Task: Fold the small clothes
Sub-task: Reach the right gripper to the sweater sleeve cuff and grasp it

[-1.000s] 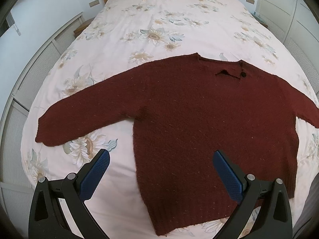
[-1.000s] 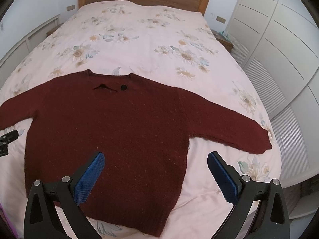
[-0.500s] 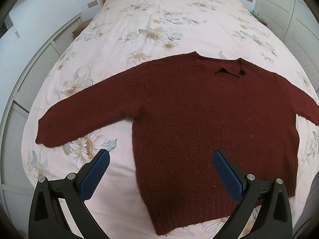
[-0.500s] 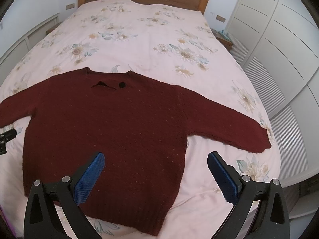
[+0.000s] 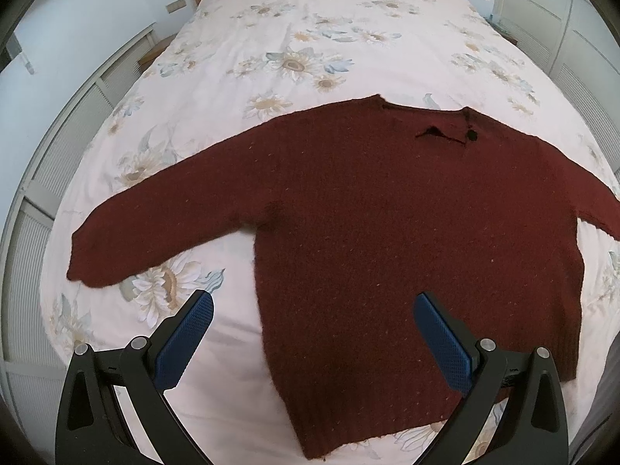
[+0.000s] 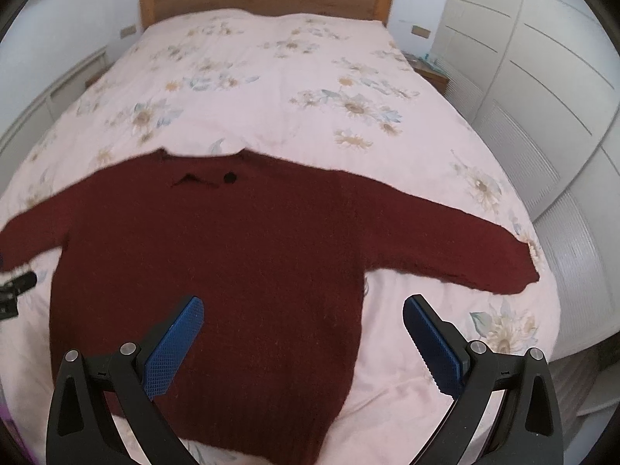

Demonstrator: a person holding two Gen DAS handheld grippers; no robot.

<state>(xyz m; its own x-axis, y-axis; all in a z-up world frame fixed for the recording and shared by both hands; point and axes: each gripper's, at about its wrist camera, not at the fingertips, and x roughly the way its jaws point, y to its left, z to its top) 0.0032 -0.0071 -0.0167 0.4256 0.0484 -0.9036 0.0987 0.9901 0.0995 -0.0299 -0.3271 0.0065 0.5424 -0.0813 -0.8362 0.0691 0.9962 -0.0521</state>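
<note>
Overhead, our left tool (image 5: 313,312) hangs released above the hem of a maroon sweater (image 5: 387,232); the sweater lies flat, sleeves spread, on a floral bedspread (image 5: 310,38); our right tool (image 6: 302,310) hangs released too, clear of the knit, beside white wardrobe doors (image 6: 542,77).

My left claw (image 5: 313,307) had two black arms with bumpy blue pads (image 5: 185,339) and round silver screws. My right claw (image 6: 303,310) looked the same, with blue pads (image 6: 174,345) too.
</note>
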